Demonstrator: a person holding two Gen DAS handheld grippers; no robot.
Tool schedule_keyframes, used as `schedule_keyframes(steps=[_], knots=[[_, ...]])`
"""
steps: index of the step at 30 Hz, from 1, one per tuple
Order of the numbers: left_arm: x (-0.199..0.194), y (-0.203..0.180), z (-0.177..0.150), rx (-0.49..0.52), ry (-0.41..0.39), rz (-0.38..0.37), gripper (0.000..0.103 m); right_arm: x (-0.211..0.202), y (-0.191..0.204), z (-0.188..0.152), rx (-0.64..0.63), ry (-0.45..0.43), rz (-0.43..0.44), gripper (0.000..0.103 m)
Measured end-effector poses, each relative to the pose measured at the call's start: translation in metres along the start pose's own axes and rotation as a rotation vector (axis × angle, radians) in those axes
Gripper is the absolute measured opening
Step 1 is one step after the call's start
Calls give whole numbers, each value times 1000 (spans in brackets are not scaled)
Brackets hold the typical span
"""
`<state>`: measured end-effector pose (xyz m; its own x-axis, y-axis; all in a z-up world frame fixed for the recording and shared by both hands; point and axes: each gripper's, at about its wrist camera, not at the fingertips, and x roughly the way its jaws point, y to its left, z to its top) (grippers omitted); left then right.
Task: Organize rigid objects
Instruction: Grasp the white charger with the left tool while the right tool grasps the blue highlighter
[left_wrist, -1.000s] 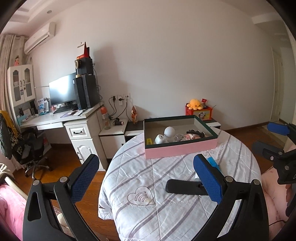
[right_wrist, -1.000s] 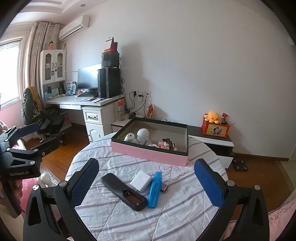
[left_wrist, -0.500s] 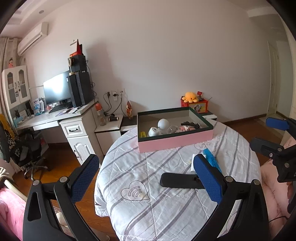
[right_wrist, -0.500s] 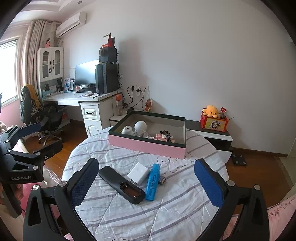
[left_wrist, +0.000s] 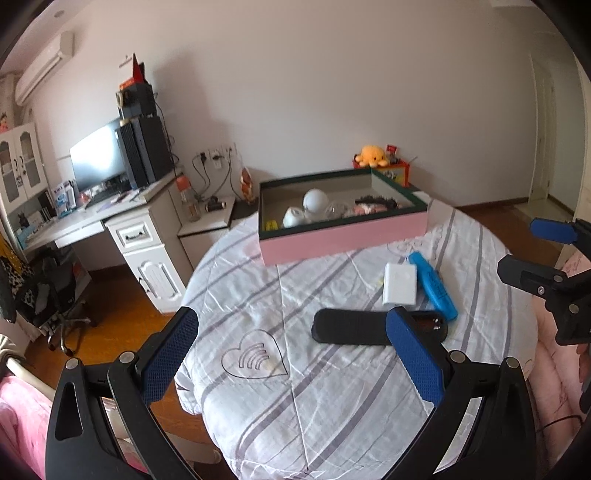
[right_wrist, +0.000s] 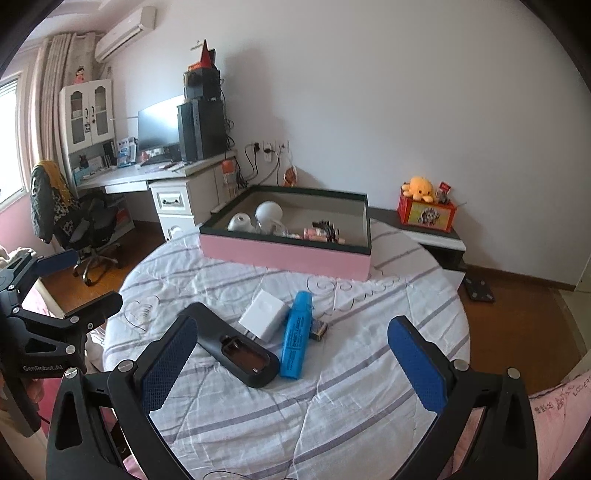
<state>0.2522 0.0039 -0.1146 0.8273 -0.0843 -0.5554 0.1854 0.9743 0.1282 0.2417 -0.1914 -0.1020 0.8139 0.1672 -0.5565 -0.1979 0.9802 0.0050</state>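
Left wrist view: left gripper (left_wrist: 291, 354) spread wide, nothing held, above round table (left_wrist: 332, 406) draped in creased white cloth with grey stripes and a stitched heart outline. Textured blue pads on matte black fingers (left_wrist: 413, 360). Right finger overlaps part of black remote (left_wrist: 347, 326), a long rounded slab lying flat; its far end shows an open recess. Just beyond it, white rectangular adapter (left_wrist: 400, 283), smooth, rounded corners, touching or just beside blue highlighter (left_wrist: 434, 290), a glossy plastic stick lying angled. Pink box (left_wrist: 343, 236) with dark green rim and beige inner walls at the far side of the table, well apart from the three loose items. Inside: white ball, white cup-like piece, small yellow item, dark tangled object, pinkish items; details too small to make out.

Right wrist view: right gripper (right_wrist: 295, 360) likewise fully spread and empty, low over the same cloth. Remote (right_wrist: 232, 345), adapter (right_wrist: 264, 314) and highlighter (right_wrist: 296, 343) clustered between the fingers, with printed text on the highlighter unreadable. Small dark item (right_wrist: 318, 329) beside the highlighter, identity unclear. Left gripper (right_wrist: 62, 295) seen at left edge, handle cut off by frame.
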Motion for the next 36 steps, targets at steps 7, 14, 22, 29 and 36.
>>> schedule_keyframes(steps=[7, 14, 22, 29, 36], knots=[[24, -2, -10, 14, 62, -9, 103, 40, -5, -12, 19, 92, 9, 103], [40, 3, -18, 9, 105, -4, 103, 90, -22, -18, 107, 167, 0, 103], [53, 0, -17, 12, 127, -15, 103, 126, -23, -28, 86, 265, -5, 53], [67, -21, -9, 37, 141, -54, 103, 113, -45, -36, 102, 245, 22, 26], [93, -57, 7, 59, 163, -130, 103, 104, -82, -38, 135, 231, -50, 26]])
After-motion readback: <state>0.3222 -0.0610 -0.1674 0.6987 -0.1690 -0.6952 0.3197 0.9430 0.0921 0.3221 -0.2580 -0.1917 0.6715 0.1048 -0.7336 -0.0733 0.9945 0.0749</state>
